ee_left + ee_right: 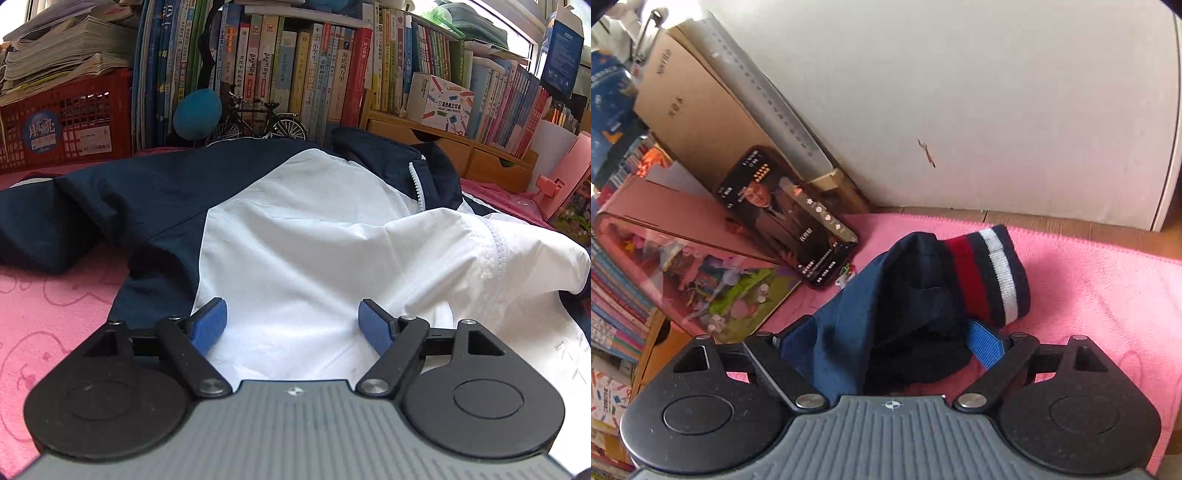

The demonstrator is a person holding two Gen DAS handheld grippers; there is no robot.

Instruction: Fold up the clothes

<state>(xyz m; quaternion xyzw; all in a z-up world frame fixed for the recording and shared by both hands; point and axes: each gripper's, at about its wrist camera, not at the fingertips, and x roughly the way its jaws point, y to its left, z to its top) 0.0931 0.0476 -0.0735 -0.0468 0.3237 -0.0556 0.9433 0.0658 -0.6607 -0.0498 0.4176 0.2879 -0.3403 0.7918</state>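
While the left tool (292, 325) hangs over the jacket (295, 236), its blue pads (208, 325) stand wide apart with nothing clamped between them; only the white front panel lies below the gap. Spread across a pink towel (48, 314) on the surface, the jacket has a navy sleeve (74, 218) stretched out to the left, a navy collar (406, 158) at the far end with a white zipper (419, 184) running down from it, and a white flap folded over at the right. Behind it stands a row of books (295, 74), with a red crate (66, 122) at the left, a small model bicycle (262, 122) and a blue ball (197, 112) in front of the books, and a wooden drawer unit (443, 147) to the right.

Seen from the right wrist, the right tool (886, 343) also has its jaws wide, and the other navy sleeve (905, 314) lies loosely in the gap. One blue pad (986, 345) shows clear of the cloth; the other is mostly hidden behind it, so no grip is evident. A striped cuff (990, 273) in red, navy and white ends that sleeve, resting on the pink towel (1089, 295). Just left, a phone (788, 216) with a lit screen leans against a pink box (683, 240), with a cardboard box (694, 122) and a white panel (960, 92) behind.
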